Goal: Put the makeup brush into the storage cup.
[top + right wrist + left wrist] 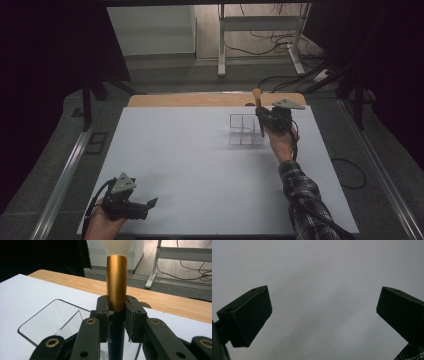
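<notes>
My right gripper (261, 120) is shut on a makeup brush (258, 102) with a gold ferrule (116, 280), a black handle and pale bristles, and holds it upright. The brush's handle end hangs over the right side of a clear plastic organiser (245, 129) with several compartments, far right of centre on the white sheet. In the right gripper view the jaws clamp the brush where gold meets black, with the organiser (55, 315) just below and to the left. My left gripper (151, 203) rests open near the front left corner, its fingers (249, 315) wide apart over bare white sheet.
The white sheet (190, 165) covers a wooden table (200, 100) whose far edge shows as a tan strip. Beyond it stand a white frame leg (221, 45) and loose cables on the floor. Metal rails (65, 175) run along both sides.
</notes>
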Demonstrator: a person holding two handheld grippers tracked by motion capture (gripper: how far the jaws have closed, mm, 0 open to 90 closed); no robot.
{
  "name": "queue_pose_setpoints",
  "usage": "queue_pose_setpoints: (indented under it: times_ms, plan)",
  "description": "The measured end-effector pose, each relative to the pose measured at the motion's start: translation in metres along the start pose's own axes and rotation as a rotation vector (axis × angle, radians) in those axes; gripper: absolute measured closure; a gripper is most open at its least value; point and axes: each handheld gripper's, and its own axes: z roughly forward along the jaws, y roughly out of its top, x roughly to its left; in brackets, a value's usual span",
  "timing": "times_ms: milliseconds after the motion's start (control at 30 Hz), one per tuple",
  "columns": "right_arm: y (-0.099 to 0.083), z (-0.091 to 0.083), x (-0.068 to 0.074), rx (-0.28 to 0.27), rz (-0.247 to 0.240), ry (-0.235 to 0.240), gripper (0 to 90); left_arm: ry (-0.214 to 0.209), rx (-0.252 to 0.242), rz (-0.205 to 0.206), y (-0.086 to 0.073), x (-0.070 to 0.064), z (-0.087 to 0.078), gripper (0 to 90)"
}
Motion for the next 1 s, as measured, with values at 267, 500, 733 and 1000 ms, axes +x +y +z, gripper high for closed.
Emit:
queue_pose_setpoints:
  times_ms: [267, 500, 733, 1000]
  plan:
    - [-0.004, 0.0, 0.001, 0.01, -0.008, 0.002, 74.1, 0.0, 0.001, 0.001, 0.0, 0.0, 0.0, 0.9]
    - [-0.007, -0.001, 0.001, 0.015, -0.011, 0.0, 74.0, 0.0, 0.001, 0.001, 0.0, 0.0, 0.0, 0.9]
    - [-0.006, -0.003, 0.003, 0.009, -0.02, -0.011, 62.4, 0.0, 0.002, 0.001, 0.0, 0.0, 0.0, 0.9]
    - [0.002, -0.002, 0.011, 0.034, -0.09, -0.024, 33.3, 0.001, 0.002, 0.003, 0.001, 0.0, 0.001, 0.9]
